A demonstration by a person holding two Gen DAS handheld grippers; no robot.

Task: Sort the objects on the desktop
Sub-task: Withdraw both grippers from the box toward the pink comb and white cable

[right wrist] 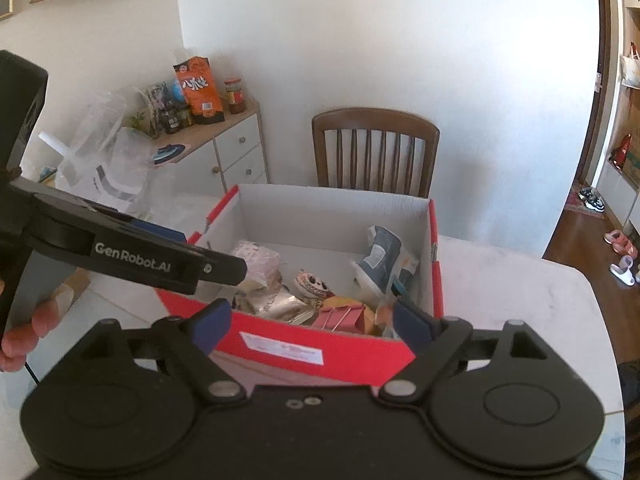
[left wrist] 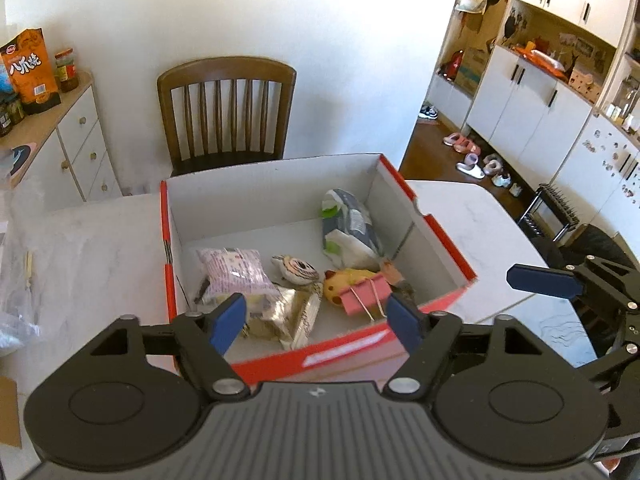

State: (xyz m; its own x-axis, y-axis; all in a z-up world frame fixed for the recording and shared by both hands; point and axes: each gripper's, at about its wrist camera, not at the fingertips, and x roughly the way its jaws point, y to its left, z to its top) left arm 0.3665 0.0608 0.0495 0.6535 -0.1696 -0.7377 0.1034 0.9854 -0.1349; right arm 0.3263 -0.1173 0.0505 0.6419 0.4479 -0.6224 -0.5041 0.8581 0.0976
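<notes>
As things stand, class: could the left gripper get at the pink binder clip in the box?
Probably yes. The left gripper hangs open above the red box, which has no lid, and the pink binder clip lies on top, uncovered.

Both views are bright with daylight that washes the white wall (left wrist: 248,20) and bleaches the marble desk (left wrist: 88,248) until its veining nearly vanishes. Soft shadow fills the near inside of the red box (right wrist: 320,354). Strong fisheye bending curves the cupboards (left wrist: 532,92) and door frame (right wrist: 600,92), with dark vignette corners; fine detail looks slightly soft and noisy
</notes>
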